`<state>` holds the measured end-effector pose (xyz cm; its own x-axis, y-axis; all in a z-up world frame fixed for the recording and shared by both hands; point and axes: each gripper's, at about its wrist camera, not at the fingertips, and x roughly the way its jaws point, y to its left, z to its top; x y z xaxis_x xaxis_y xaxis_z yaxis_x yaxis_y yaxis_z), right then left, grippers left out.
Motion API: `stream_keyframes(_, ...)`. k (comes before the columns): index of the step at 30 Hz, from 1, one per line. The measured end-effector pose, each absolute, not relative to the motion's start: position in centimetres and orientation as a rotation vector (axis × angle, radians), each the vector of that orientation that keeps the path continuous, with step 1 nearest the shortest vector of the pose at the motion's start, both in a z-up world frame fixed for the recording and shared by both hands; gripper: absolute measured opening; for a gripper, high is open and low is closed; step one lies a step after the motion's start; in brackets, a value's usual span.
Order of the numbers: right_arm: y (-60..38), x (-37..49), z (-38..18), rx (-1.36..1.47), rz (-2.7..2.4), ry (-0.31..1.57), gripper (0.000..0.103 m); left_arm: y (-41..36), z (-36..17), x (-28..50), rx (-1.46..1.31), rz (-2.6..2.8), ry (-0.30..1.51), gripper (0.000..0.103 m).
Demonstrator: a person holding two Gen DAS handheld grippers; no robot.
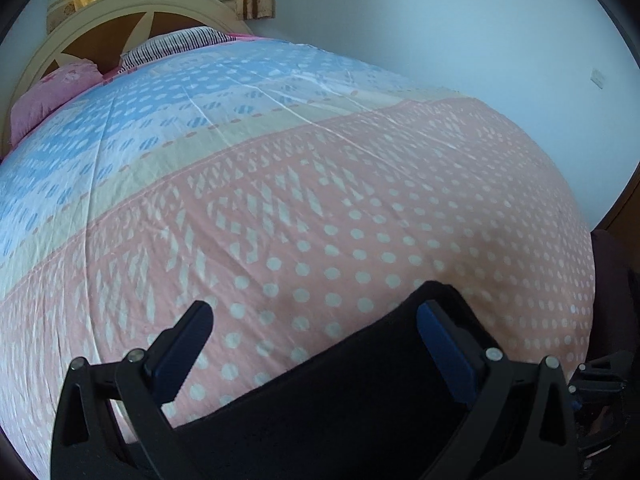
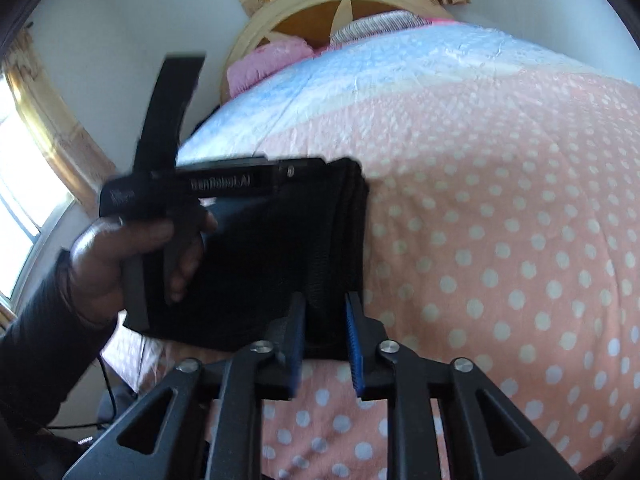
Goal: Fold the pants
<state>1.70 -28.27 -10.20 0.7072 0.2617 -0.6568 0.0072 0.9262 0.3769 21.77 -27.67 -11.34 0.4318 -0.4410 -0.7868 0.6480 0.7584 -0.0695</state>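
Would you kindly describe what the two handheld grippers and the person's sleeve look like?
Both the left gripper and the right gripper are black, with angular linkage arms, silver pivot bolts and blue ribbed pads. White lettering marks the left gripper's body. The sleeve is dark grey.

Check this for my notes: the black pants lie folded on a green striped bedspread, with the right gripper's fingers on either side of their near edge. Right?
Not quite. The bedspread is pink with white dots, turning blue toward the headboard, not green striped. The right wrist view shows it. The rest holds: the black pants lie folded, and the right gripper has a finger on either side of their near edge.
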Motion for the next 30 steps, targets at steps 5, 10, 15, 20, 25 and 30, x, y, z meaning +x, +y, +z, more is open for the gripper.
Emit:
stream_keyframes(5, -30.0, 0.9, -9.0, 0.449, 0.121, 0.712, 0.057, -23.6, -9.0, 21.2, 0.178, -0.673, 0.837, 0.103)
stream_keyframes(10, -30.2, 2.6, -9.0, 0.507, 0.15, 0.726, 0.057, -15.2, -7.1, 19.8, 0.205, -0.55, 0.761, 0.103)
stream_keyframes(15, -29.2, 5.1, -9.4, 0.525, 0.188, 0.773, 0.057, -5.8, -7.8, 18.5, 0.073, -0.421, 0.793, 0.103)
stream_keyframes(20, -28.5, 6.6, -10.7, 0.518, 0.187, 0.851, 0.057, -3.0, -10.8, 17.3, -0.047, -0.414, 0.866, 0.103)
stream_keyframes(25, -28.9, 6.6, -11.7, 0.564, 0.206, 0.852, 0.053, -4.3, -13.7, 17.2, -0.114, -0.471, 0.934, 0.101)
stream_keyframes(30, -28.5, 6.8, -12.1, 0.565, 0.236, 0.863, 0.039, -4.5, -13.9, 17.4, -0.126, -0.469, 0.907, 0.098)
